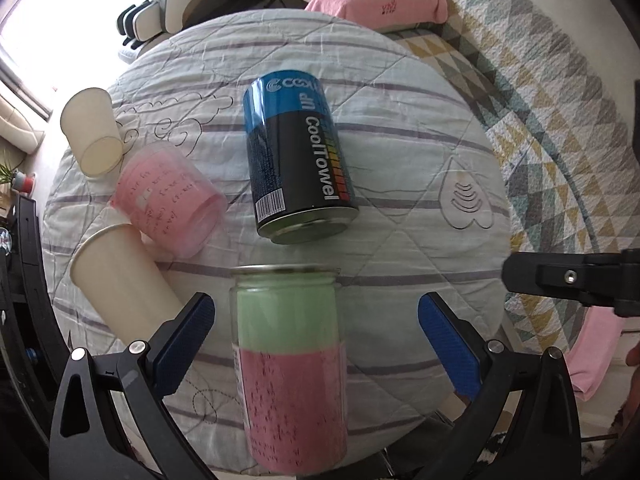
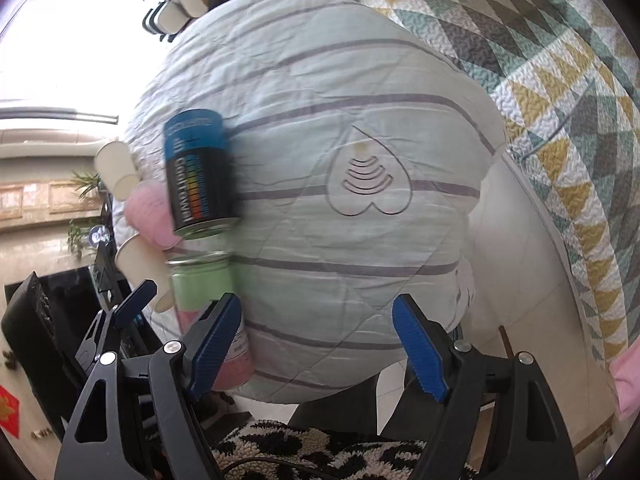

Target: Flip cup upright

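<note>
cup (image 1: pixel 290 364), green over pink, lies on its side on the quilted table (image 1: pixel 400 200), between the spread fingers of the left gripper (image 1: pixel 316 344).
handling: judged light, stiff and smooth, so likely slippery; grip mid-body across the wall. left gripper jaws wide apart, holding nothing; right gripper (image 2: pixel 318 344), beside the cup, likewise agape and empty. cup base is cut off at frame edge. beyond its metal rim lies the cooltowel can (image 1: pixel 298 160); contents hidden. right view is blurred.
</note>
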Available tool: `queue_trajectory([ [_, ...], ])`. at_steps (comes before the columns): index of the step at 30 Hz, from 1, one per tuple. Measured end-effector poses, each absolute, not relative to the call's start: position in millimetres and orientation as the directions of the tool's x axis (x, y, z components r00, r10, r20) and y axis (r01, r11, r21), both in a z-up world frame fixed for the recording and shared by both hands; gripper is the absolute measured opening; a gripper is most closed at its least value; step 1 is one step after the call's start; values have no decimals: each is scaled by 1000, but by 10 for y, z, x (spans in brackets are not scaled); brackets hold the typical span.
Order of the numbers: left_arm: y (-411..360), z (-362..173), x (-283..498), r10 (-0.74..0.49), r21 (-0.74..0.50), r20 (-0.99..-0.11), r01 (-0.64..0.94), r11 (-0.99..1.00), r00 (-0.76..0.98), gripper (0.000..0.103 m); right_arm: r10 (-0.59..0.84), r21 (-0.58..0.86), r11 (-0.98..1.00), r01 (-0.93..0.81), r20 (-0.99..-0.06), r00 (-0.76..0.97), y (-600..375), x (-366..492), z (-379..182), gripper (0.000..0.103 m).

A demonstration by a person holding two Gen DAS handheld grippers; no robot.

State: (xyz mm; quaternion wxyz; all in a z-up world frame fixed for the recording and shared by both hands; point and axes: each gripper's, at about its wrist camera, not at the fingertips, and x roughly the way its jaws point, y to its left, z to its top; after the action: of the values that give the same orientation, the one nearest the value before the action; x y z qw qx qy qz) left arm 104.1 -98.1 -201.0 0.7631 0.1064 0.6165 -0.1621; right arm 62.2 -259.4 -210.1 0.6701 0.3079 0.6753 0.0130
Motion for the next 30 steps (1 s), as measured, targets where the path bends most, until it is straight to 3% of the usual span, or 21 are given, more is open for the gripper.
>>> queue_trajectory([
  [1,-984,-2055,1062,-115,-41,-977,376,926,178,101,434,429,806,408,-897,85,-2612,631,-2136,79],
  [3,-969,-2133,1104,-98,-32,-981,362,932,167,85,435,425,802,420,-897,77,-2644,625,-2191,79],
  [6,-880,-2168,1138,-93,-34,-980,316,948,175,71,442,424,794,436,-895,66,-2667,621,-2246,79],
  [11,-719,-2087,1183,-159,-106,-969,264,959,187,70,447,431,787,442,-891,73,-2694,624,-2256,79],
  [30,-572,-1380,811,-214,-124,-910,259,958,354,70,466,470,802,368,-879,106,-2545,608,-2001,79],
])
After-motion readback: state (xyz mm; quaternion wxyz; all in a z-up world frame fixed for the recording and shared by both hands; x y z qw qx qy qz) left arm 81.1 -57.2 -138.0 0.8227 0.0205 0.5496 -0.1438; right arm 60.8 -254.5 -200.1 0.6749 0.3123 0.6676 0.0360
